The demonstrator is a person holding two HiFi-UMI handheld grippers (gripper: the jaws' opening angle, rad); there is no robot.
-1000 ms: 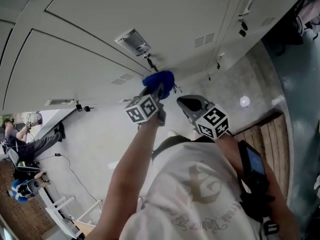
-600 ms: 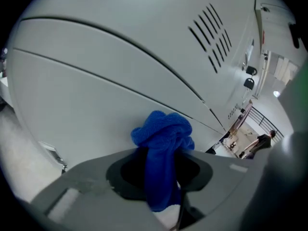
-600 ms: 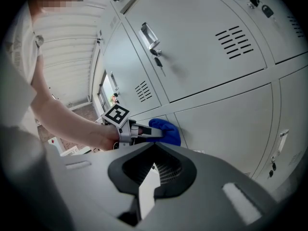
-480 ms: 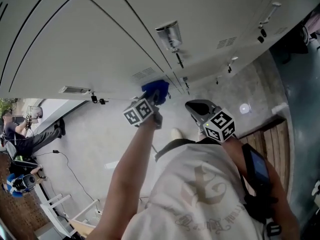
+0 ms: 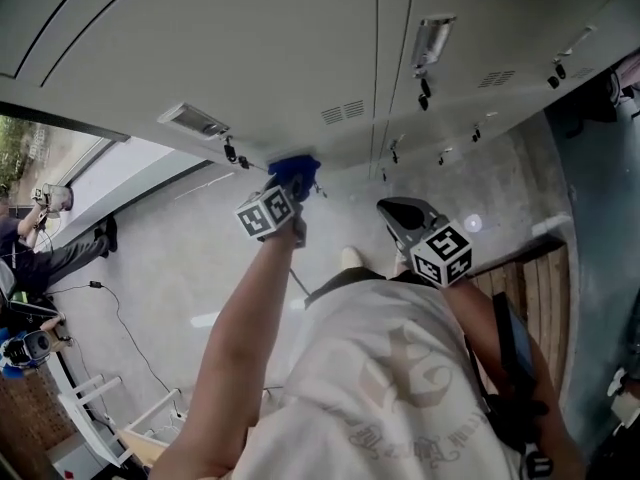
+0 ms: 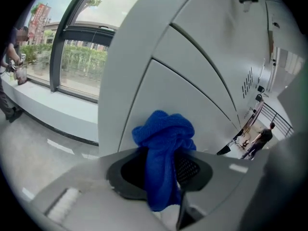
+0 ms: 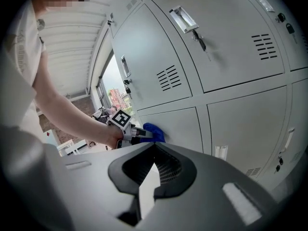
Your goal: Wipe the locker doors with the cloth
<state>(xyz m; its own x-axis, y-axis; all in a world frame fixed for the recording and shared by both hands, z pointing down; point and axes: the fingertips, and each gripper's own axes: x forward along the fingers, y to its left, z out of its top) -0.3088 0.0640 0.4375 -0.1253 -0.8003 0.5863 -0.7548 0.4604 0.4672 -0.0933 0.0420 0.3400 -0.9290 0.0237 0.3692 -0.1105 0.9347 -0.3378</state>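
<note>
My left gripper (image 5: pixel 288 186) is shut on a bunched blue cloth (image 5: pixel 296 171) and holds it against a low grey locker door (image 5: pixel 300 48). In the left gripper view the cloth (image 6: pixel 164 143) bulges out past the jaws of the left gripper (image 6: pixel 161 154) and touches the door panel (image 6: pixel 192 95). The right gripper view shows that cloth (image 7: pixel 155 131) and the left gripper (image 7: pixel 139 133) from the side, low on the lockers (image 7: pixel 231 42). My right gripper (image 5: pixel 388 208) hangs shut and empty to the right, away from the doors; its tips (image 7: pixel 154 145) meet.
Latch handles (image 5: pixel 430 38) with small hanging keys (image 5: pixel 424 93) stick out of the doors. A wooden bench (image 5: pixel 535 268) stands at the right. A person (image 5: pixel 40 258) sits far left by the window, near white furniture (image 5: pixel 110 418).
The left gripper has slid the cloth along the lockers, leftward away from the latch handle. The head view has swung with it. The right gripper has held its place.
</note>
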